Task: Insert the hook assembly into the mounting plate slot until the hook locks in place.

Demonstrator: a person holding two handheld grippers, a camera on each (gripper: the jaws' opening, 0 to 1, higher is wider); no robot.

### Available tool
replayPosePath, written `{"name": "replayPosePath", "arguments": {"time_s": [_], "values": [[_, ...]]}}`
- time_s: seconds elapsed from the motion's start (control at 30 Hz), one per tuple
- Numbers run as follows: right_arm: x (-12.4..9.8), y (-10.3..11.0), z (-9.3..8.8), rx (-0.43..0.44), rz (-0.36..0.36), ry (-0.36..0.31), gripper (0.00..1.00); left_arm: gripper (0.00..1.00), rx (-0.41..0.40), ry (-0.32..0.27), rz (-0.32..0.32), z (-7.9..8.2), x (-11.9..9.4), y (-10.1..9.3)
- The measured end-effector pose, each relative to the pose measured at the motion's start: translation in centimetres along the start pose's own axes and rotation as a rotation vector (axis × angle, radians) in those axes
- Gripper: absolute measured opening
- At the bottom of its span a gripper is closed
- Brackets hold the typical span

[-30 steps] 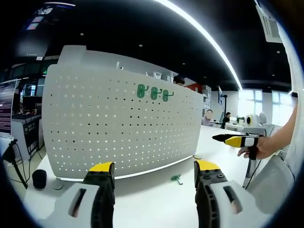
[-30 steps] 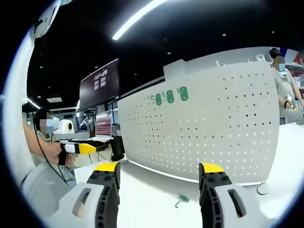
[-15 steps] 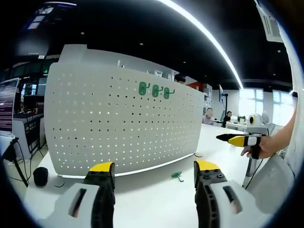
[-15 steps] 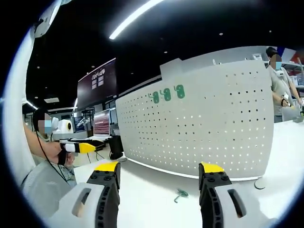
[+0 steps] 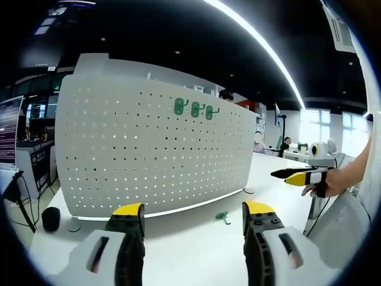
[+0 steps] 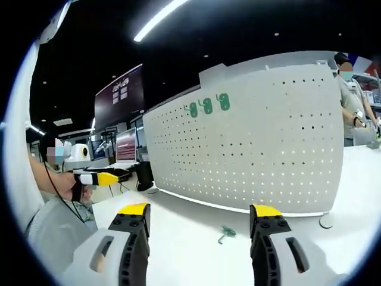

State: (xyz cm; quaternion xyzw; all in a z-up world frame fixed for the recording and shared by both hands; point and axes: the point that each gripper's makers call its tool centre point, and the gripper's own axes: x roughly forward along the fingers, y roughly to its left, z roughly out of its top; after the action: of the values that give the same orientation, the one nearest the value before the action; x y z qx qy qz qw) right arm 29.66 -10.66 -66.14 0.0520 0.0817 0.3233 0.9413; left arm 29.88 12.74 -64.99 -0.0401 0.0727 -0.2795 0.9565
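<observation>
Both my grippers, left [image 5: 193, 215] and right [image 6: 201, 217], are spread wide, holding nothing. Loose green hook [image 5: 222, 217] lies on the white table [image 5: 178, 250] just before the pegboard [image 5: 149, 155]; three green hooks [image 5: 194, 109] hang up top.

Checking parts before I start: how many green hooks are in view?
4: three hooks in a row high on the pegboard, one loose on the table. None seem hidden.

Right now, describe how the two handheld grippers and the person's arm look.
Each gripper, left gripper and right gripper, has pale grey bodies with dark slots, black jaws and yellow tips. On the person's hand sits a black strap; a thin black cable hangs below it.
</observation>
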Motion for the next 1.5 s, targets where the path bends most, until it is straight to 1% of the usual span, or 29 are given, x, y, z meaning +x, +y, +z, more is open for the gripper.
{"name": "replayPosePath", "arguments": {"time_s": [0.2, 0.23, 0.33, 0.53, 0.63, 0.8, 0.97, 1.07, 1.5], "values": [[0.1, -0.4, -1.4, 0.009, -0.017, 0.058, 0.67, 0.68, -0.002, 0.026, 0.006, -0.7, 0.0, 0.2], [0.2, -0.4, -1.9, 0.019, -0.016, 0.083, 0.67, 0.69, -0.005, 0.033, 0.007, -0.9, 0.0, 0.2], [0.2, -0.3, -2.2, 0.009, -0.016, 0.097, 0.67, 0.68, -0.008, 0.053, 0.009, -1.5, 0.0, 0.4], [0.1, -0.6, -3.1, 0.034, -0.026, 0.133, 0.68, 0.69, -0.016, 0.075, 0.004, -2.2, 0.1, 0.3], [0.2, -0.6, -3.5, 0.029, -0.027, 0.15, 0.68, 0.68, -0.003, 0.12, 0.011, -3.2, 0.2, 0.4], [0.3, -0.7, -5.0, 0.022, -0.037, 0.214, 0.69, 0.69, -0.013, 0.126, -0.004, -3.5, 0.3, 0.1], [0.1, -0.9, -5.6, 0.04, -0.04, 0.242, 0.69, 0.69, -0.017, 0.131, -0.003, -3.6, 0.2, 0.2], [0.1, -0.8, -5.4, 0.035, -0.039, 0.237, 0.68, 0.68, -0.017, 0.13, -0.002, -3.5, 0.2, 0.2], [0.1, -0.8, -5.9, 0.039, -0.036, 0.256, 0.68, 0.68, -0.007, 0.139, -0.019, -3.5, 0.4, -0.4]]}}
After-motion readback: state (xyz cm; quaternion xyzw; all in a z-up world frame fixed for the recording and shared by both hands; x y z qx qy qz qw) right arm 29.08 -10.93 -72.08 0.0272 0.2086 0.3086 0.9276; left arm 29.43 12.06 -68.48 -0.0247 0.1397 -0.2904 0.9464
